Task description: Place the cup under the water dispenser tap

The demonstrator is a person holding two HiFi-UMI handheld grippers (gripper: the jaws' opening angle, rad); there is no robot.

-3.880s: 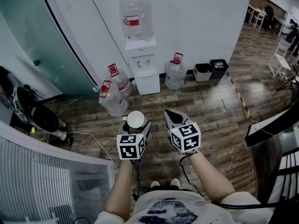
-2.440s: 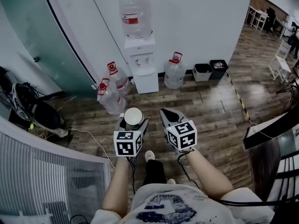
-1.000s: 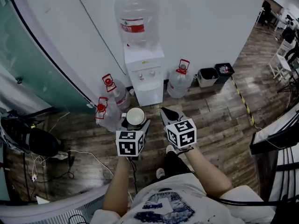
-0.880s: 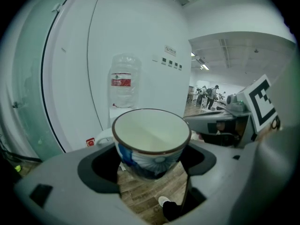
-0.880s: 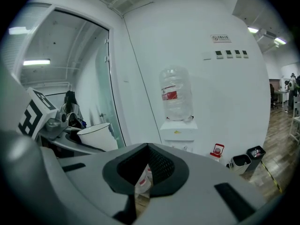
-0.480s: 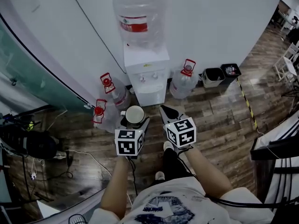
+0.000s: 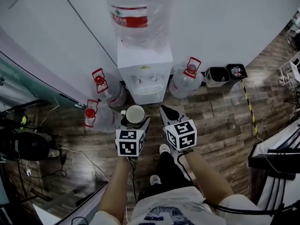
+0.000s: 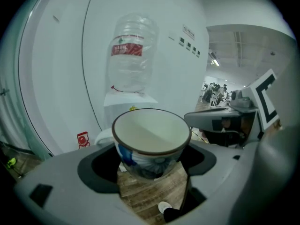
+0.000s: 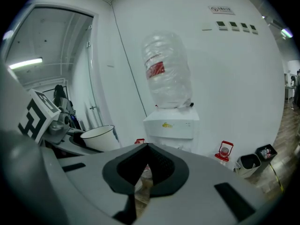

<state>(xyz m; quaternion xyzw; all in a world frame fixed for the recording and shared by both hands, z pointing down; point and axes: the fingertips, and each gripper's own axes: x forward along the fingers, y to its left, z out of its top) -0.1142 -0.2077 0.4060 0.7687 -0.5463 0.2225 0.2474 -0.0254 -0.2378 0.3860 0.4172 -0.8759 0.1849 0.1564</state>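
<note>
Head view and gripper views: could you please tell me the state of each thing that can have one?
cup: upright, empty, held off the floor.
left gripper: shut on the cup.
right gripper: shut, empty.
water dispenser: large bottle mounted on top; cup not yet placed.
spare water bottles: on the floor, red caps on.

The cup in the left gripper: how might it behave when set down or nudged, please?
The cup looks like glazed ceramic, so probably rigid, fragile and slippery. It narrows toward its base, so a nudge at the wide rim may tip it. It looks empty, so likely light.
</note>
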